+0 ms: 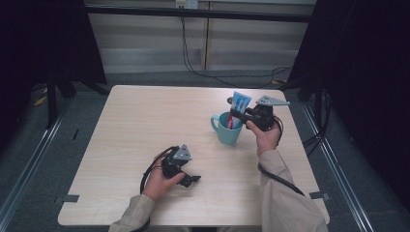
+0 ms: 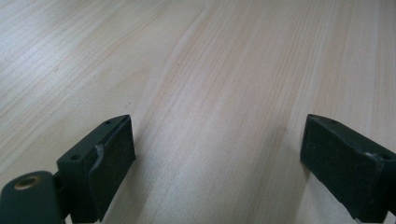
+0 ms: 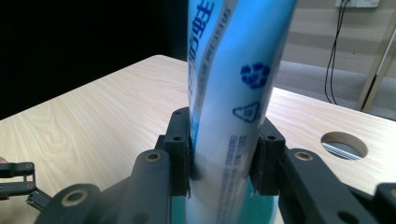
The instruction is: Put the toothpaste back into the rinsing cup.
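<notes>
- At the near edge of a pale wooden table (image 1: pixel 135 125), a person's two sleeved forearms come in from below, each hand carrying a black two-jaw gripper.
- The left hand (image 1: pixel 157 183) rests on the tabletop at the near left with the left gripper (image 1: pixel 189 180) lying low over the wood, its grey three-cornered plate on top and a black cable looping back beside the wrist.
- In the left gripper view, the left gripper's two black pads (image 2: pixel 112 163) stand wide apart over bare wood grain, released, with nothing between them.
- Farther in and to the right, the right hand (image 1: pixel 265 135) is raised above the table, holding the right gripper (image 1: pixel 238 115) level toward a teal mug (image 1: pixel 227 129).
- The mug stands upright on the table right of centre, its handle turned toward the left side.
- A blue and white tube (image 1: pixel 238 107) stands upright in the mug, its red lower end inside the cup and its flat top rising above the rim.
- In the right gripper view, the tube (image 3: pixel 233 93) sits between the right gripper's pads (image 3: pixel 180 149), which lie against its two sides in a grasp on it; the teal of the mug shows just beneath.
- That view also shows a round hole (image 3: pixel 344 144) cut in the tabletop beyond the tube.
- Past the far edge of the table, grey floor, dangling black cables (image 1: pixel 193 63) and a pale wall close the scene, with dark curtains on both sides.
</notes>
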Action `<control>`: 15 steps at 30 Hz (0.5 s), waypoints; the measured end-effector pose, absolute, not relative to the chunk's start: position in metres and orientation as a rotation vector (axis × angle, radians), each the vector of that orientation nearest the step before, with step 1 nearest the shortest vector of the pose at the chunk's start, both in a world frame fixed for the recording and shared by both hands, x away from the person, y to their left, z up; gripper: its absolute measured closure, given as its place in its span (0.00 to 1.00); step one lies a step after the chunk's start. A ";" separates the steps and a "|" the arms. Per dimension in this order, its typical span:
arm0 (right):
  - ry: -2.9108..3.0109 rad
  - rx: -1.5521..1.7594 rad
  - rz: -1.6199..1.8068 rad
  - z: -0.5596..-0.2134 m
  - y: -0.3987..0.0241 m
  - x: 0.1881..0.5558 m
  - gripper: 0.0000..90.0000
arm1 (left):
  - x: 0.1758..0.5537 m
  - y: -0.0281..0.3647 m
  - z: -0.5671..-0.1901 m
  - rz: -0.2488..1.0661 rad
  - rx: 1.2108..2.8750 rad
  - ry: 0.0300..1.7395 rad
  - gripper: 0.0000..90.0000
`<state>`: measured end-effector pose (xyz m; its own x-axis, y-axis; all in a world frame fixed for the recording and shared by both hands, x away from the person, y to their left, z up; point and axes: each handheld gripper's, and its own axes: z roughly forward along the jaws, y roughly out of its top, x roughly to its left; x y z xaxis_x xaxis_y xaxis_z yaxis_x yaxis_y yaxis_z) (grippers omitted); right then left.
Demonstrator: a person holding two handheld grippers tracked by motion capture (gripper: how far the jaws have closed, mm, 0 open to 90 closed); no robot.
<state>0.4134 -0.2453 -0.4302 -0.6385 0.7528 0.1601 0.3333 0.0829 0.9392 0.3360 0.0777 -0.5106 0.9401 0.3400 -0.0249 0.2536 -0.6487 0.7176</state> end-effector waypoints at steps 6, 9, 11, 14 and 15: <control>1.983 1.094 1.549 -0.427 -0.254 0.411 0.68 | 0.336 0.078 -0.511 0.142 2.305 0.418 0.11; 1.974 1.108 1.554 -0.427 -0.258 0.410 0.67 | 0.336 0.077 -0.511 0.143 2.306 0.419 0.11; 1.975 1.115 1.550 -0.428 -0.261 0.409 0.66 | 0.336 0.077 -0.511 0.144 2.306 0.420 0.11; 1.972 1.127 1.542 -0.428 -0.263 0.409 0.62 | 0.336 0.077 -0.511 0.144 2.306 0.420 0.11; 1.978 1.127 1.536 -0.428 -0.264 0.409 0.61 | 0.336 0.077 -0.511 0.144 2.306 0.419 0.11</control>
<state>0.4093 -0.2642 -0.4277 -0.5991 0.7837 0.1639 0.3531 0.0749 0.9326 0.3361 0.0775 -0.5108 0.9394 0.3418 -0.0251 0.2547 -0.6472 0.7186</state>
